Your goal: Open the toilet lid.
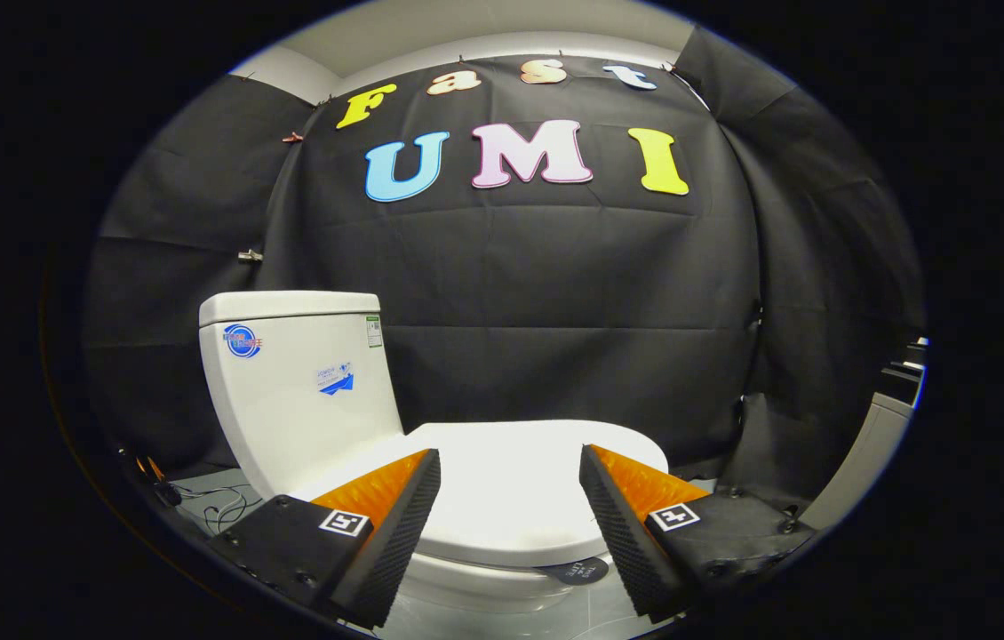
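Black cloth (537,293) hangs as the booth's back wall, creased in long horizontal folds, and wraps round on both sides in separate panels. Small clips (251,256) pin it along the left seam and the top edge. Above the cloth a pale wall (484,44) and a grey ceiling (466,16) show. The floor (555,613) is light grey and glossy, catching soft reflections. On the floor at the left, thin dark cables (222,508) lie in loose loops near the cloth's foot. At the right a grey slanted panel (853,467) leans up past the cloth, with dark stepped pieces above it, too small to identify. Light is even and bright.
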